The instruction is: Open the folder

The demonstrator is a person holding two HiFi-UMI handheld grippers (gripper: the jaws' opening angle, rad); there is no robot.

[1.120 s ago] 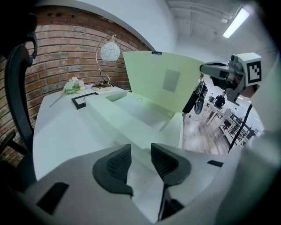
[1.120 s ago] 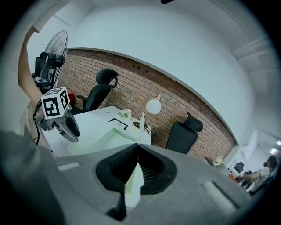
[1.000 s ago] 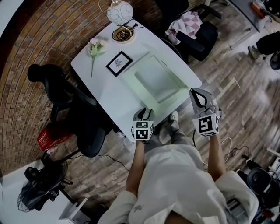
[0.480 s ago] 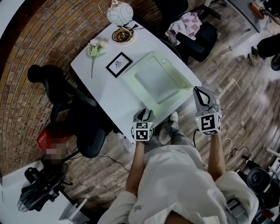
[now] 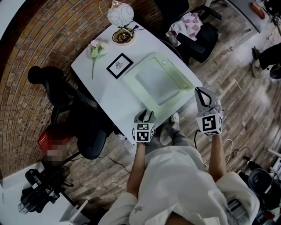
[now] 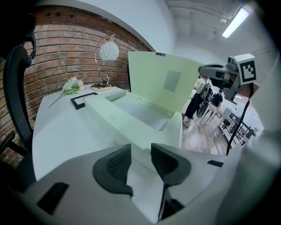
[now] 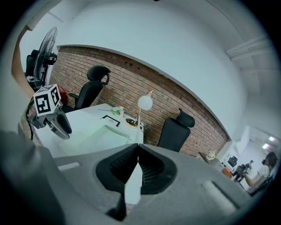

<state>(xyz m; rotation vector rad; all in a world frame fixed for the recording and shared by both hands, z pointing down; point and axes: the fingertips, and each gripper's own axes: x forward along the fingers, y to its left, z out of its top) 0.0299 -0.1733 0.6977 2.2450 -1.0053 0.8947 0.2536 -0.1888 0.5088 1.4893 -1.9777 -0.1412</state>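
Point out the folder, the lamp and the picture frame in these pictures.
folder (image 5: 156, 81), head view, middle of its pale green surface.
lamp (image 5: 120, 12), head view, its round white shade.
picture frame (image 5: 119, 64), head view, the white centre inside the black border.

Matt plastic folder (image 5: 158, 83), smooth white table (image 5: 109, 94), rough brick wall (image 6: 57, 48)

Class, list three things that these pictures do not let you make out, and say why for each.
- Print in the picture frame: too small, head view.
- Whether the left gripper presses the folder between its jaws: its own body hides the contact, left gripper view.
- What lies inside the folder: too pale and small, head view.
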